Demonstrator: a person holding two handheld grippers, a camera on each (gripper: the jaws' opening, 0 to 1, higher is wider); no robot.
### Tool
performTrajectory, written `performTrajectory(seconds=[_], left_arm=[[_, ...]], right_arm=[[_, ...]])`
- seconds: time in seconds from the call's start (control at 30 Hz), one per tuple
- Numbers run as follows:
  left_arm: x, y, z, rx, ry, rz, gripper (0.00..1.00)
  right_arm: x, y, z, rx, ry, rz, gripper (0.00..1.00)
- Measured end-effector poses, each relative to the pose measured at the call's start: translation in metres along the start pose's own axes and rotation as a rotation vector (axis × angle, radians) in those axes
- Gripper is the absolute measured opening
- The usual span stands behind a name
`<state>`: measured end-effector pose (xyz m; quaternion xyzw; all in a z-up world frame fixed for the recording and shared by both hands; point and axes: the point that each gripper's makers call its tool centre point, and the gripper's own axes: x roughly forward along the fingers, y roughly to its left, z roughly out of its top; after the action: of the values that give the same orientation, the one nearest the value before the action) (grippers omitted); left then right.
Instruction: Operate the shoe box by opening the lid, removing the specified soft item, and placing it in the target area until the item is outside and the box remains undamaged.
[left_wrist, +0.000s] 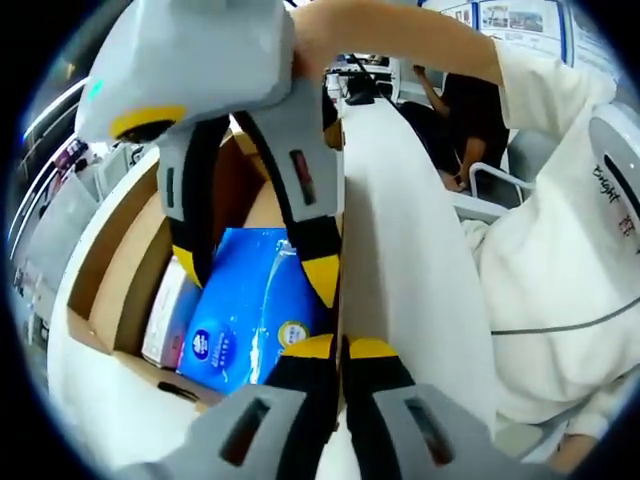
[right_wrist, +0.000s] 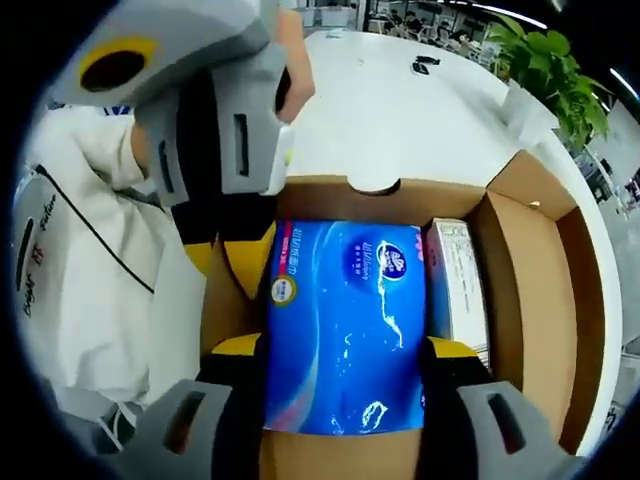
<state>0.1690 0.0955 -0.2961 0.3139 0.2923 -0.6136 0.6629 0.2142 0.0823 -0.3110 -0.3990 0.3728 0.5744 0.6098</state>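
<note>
Lid held open by the left claw (left_wrist: 340, 345) pinched on it; right claw (right_wrist: 345, 350) straddles the blue tissue pack (right_wrist: 345, 320) wide in the box (right_wrist: 540, 250): next, close and lift.

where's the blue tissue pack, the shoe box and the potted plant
blue tissue pack (right_wrist: 345, 330), right gripper view, middle of its top face
shoe box (right_wrist: 535, 290), right gripper view, inner side wall
potted plant (right_wrist: 545, 65), right gripper view, leaves

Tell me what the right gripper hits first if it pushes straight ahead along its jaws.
Most likely the blue tissue pack in the shoe box: the right gripper has open jaws standing either side of it. Depth is unclear.
</note>
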Motion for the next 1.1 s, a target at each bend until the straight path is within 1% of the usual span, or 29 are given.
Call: performTrajectory(seconds=[0.1, 0.23, 0.37, 0.47, 0.7, 0.73, 0.77, 0.83, 1.0, 1.07, 1.1], left_arm=[[0.0, 0.001, 0.0, -0.004, 0.0, 0.001, 0.01], [0.0, 0.001, 0.0, -0.005, -0.004, 0.003, 0.01], [0.0, 0.0, 0.0, -0.005, -0.001, -0.001, 0.01], [0.0, 0.0, 0.0, -0.003, -0.003, 0.003, 0.01], [0.0, 0.0, 0.0, -0.004, -0.001, 0.002, 0.01], [0.0, 0.0, 0.0, -0.004, -0.001, 0.002, 0.01], [0.0, 0.0, 0.0, -0.004, -0.001, 0.002, 0.01], [0.0, 0.0, 0.0, -0.004, -0.002, 0.002, 0.01], [0.0, 0.0, 0.0, -0.002, -0.003, 0.005, 0.01], [0.0, 0.001, 0.0, -0.003, -0.002, 0.005, 0.01], [0.0, 0.001, 0.0, -0.003, -0.002, 0.004, 0.01]], right_arm=[[-0.003, 0.001, -0.006, -0.036, 0.012, 0.028, 0.61], [-0.007, -0.001, -0.015, -0.025, 0.029, 0.031, 0.61], [-0.012, -0.002, -0.028, -0.018, 0.051, 0.022, 0.61], [-0.015, -0.003, -0.035, -0.014, 0.051, 0.018, 0.61], [-0.027, -0.002, -0.062, -0.031, 0.071, 0.02, 0.61], [-0.03, -0.003, -0.068, -0.024, 0.071, 0.018, 0.61], [-0.03, -0.003, -0.069, -0.023, 0.072, 0.018, 0.61], [-0.034, -0.004, -0.077, -0.021, 0.073, 0.019, 0.61], [-0.044, -0.009, -0.101, -0.004, 0.137, 0.004, 0.61], [-0.047, -0.011, -0.109, 0.007, 0.158, -0.004, 0.61], [-0.047, -0.012, -0.11, 0.009, 0.16, -0.006, 0.61]])
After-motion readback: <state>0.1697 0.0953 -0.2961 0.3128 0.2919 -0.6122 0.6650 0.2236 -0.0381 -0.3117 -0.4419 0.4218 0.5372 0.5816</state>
